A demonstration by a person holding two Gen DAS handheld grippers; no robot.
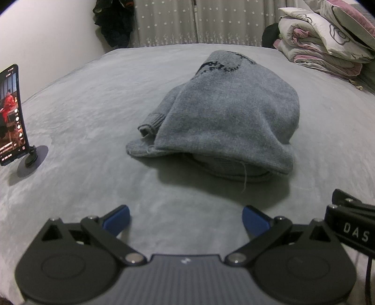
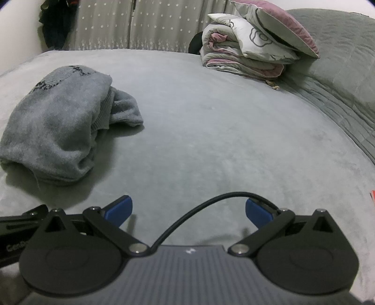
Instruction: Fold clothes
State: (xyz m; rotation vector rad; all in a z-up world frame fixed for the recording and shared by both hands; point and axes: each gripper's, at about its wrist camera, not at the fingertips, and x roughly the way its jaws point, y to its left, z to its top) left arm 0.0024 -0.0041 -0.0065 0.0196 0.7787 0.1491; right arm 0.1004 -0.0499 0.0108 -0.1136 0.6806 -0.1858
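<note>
A grey knitted sweater with a dark pattern near its far end lies folded in a thick bundle on the grey bed. One ribbed cuff sticks out at its left side. In the right wrist view the same sweater lies to the left. My left gripper is open, a short way in front of the bundle, with nothing between its blue fingertips. My right gripper is open too, over bare bedcover to the right of the sweater, and a black cable arcs across it.
A phone on a round stand shows a lit screen at the bed's left edge. A folded quilt and pillows are stacked at the far right. Curtains and dark hanging clothes are behind the bed.
</note>
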